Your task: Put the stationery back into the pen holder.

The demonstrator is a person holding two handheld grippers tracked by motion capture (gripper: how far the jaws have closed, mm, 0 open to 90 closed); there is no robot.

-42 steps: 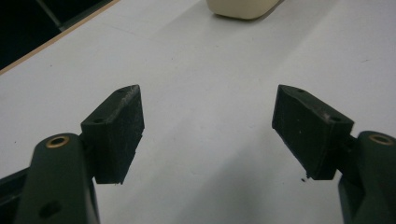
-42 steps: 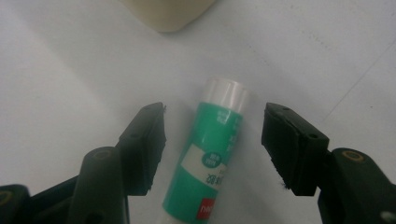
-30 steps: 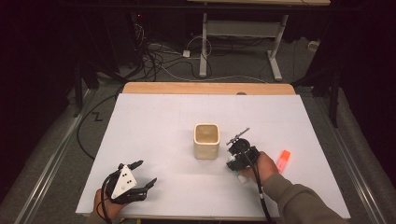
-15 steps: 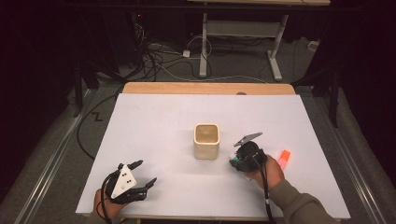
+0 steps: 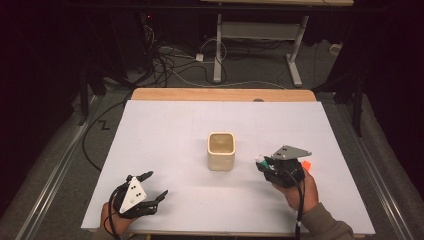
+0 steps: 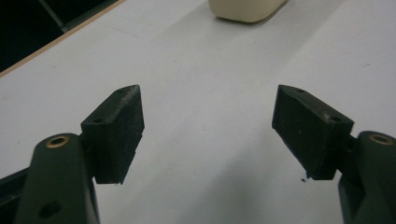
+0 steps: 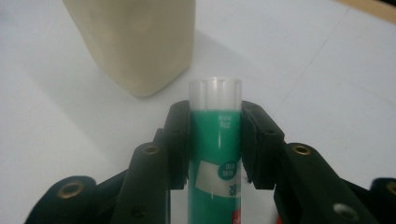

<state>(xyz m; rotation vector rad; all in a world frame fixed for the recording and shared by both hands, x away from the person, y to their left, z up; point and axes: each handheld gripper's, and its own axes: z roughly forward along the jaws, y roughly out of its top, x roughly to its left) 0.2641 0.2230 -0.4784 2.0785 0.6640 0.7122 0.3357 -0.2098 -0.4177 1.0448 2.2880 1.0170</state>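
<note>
The white table (image 5: pixel 165 135) carries a cream square cup (image 5: pixel 221 150) standing upright near its middle, its mouth open and nothing visible inside. Just to the cup's right, the right gripper (image 7: pixel 215 140) has its jaws clamped on a green glue stick (image 7: pixel 215 154), which is lifted clear of the surface and pointed toward the cup. The pick-up looks done; dropping the stick into the cup is what remains. The left gripper (image 6: pixel 208 128) idles near the front edge, jaws wide apart. A small orange item (image 5: pixel 306 165) lies beside the right hand
</note>
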